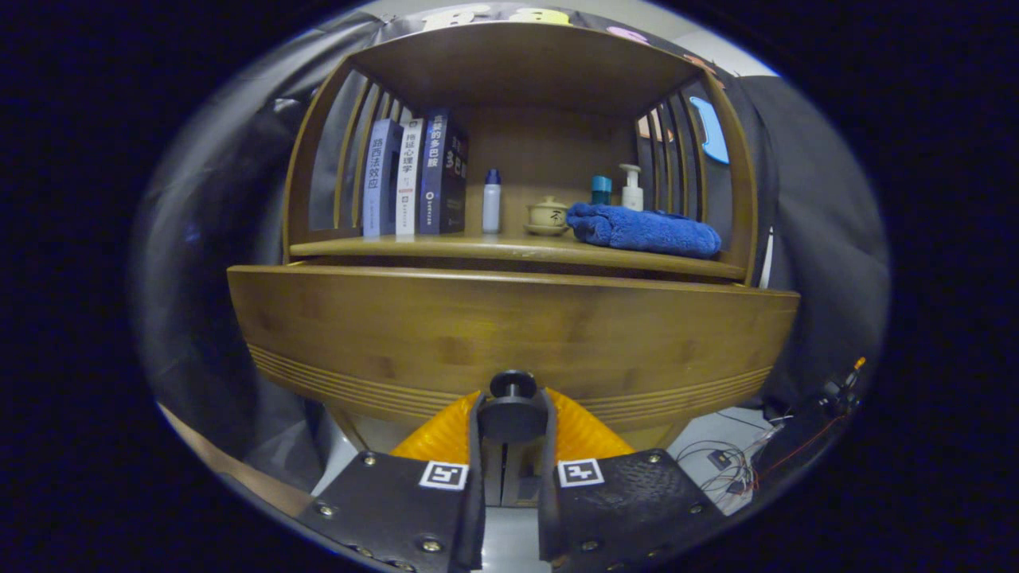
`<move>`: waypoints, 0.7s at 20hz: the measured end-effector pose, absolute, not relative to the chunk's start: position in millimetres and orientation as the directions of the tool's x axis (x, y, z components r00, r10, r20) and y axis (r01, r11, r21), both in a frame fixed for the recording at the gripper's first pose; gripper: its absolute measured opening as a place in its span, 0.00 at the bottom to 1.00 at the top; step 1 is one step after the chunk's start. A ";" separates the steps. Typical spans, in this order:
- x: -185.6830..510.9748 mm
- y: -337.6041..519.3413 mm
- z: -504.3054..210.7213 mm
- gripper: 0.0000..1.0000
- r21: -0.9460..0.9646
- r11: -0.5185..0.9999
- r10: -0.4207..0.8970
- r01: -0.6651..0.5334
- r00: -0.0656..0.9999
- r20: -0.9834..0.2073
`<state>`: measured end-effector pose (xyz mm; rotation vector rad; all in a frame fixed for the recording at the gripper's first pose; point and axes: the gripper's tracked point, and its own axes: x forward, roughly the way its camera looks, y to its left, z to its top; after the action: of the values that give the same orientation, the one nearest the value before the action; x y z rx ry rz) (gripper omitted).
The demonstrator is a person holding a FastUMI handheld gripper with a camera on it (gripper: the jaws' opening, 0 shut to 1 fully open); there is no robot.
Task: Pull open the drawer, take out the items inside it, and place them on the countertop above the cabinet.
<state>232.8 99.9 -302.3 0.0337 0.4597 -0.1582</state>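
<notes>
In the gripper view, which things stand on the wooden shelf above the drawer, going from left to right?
Three upright books → white bottle with blue cap → small beige ceramic lidded cup → folded blue towel. Below them, the gripper is shut on the round dark drawer knob.

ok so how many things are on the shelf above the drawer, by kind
books: 3
bottles: 3
lidded cup on saucer: 1
folded blue towel: 1
total: 8
The gripper is shut on the drawer knob.
</notes>
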 end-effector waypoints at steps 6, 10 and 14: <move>182.5 105.6 -295.0 0.27 -0.003 0.990 -0.121 0.139 0.851 -0.511; 159.2 114.2 -299.4 0.27 0.010 0.992 -0.095 0.122 0.820 -0.564; 151.2 121.1 -298.4 0.27 -0.015 0.996 -0.085 0.093 0.813 -0.576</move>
<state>151.2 121.1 -298.4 0.0138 0.6142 -0.0950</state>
